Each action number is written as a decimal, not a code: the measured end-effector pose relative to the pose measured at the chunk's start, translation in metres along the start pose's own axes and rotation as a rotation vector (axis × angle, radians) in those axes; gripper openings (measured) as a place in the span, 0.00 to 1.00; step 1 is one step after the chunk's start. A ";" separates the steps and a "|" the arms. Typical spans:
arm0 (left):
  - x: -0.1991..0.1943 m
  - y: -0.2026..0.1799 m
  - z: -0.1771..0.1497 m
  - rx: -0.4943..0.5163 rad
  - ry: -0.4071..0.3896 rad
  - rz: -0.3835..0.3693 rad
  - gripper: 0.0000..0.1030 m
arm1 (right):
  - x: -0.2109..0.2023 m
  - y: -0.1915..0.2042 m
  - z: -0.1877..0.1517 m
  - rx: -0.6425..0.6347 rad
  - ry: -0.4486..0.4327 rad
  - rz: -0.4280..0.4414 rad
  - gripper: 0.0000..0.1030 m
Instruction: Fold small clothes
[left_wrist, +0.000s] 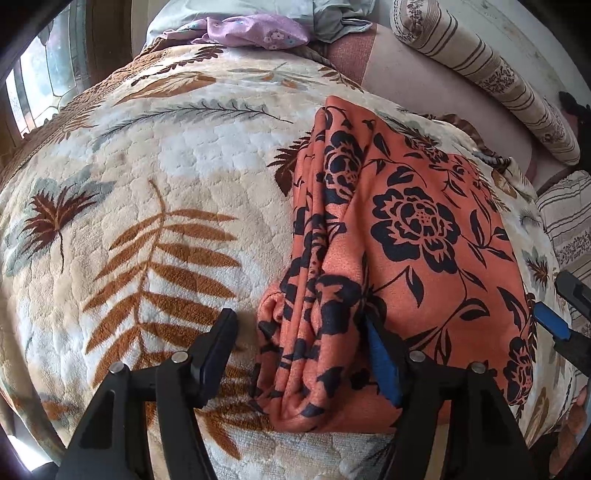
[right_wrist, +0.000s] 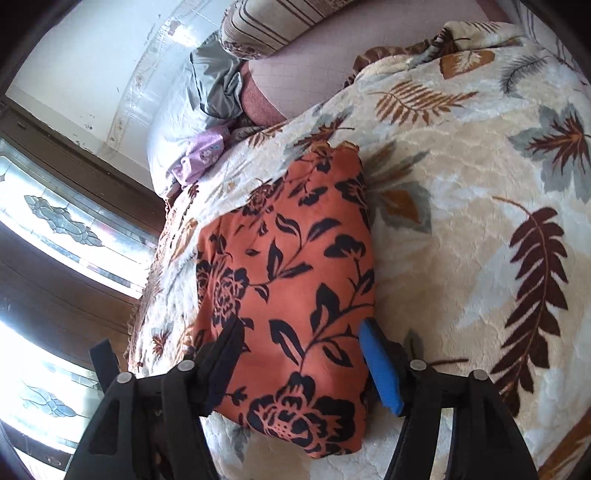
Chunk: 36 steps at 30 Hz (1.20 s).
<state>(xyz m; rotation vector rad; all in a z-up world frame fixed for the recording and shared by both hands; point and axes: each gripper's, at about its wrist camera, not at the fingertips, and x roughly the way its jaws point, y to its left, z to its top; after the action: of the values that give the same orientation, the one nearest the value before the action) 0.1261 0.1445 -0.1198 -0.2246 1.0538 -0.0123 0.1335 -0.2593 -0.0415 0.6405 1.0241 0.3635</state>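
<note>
On the leaf-patterned fleece blanket (left_wrist: 155, 177), where the folded orange garment with black flowers (left_wrist: 399, 236) lies, keep your left gripper (left_wrist: 303, 332) and right gripper (right_wrist: 301, 349) spread and empty, then press the stacked edges flat evenly.

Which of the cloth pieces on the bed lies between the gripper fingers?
The orange floral garment, folded on the blanket; the lilac cloth lies far off by the pillows.

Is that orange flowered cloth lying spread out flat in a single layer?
No. The orange cloth is folded into a narrow stack on the blanket, with several layered edges showing along its left side.
</note>
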 end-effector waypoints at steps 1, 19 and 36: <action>-0.001 0.001 -0.001 0.000 0.000 -0.002 0.68 | 0.006 0.001 0.003 0.008 0.004 0.005 0.73; 0.061 0.038 0.083 -0.244 0.180 -0.356 0.40 | 0.058 -0.026 -0.007 0.071 0.146 0.022 0.69; -0.002 -0.013 0.041 0.101 -0.028 -0.042 0.80 | 0.059 -0.033 0.021 0.125 0.124 0.097 0.80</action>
<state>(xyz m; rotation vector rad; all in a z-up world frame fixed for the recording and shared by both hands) 0.1619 0.1395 -0.0961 -0.1555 1.0180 -0.0999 0.1801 -0.2583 -0.0951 0.7893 1.1431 0.4308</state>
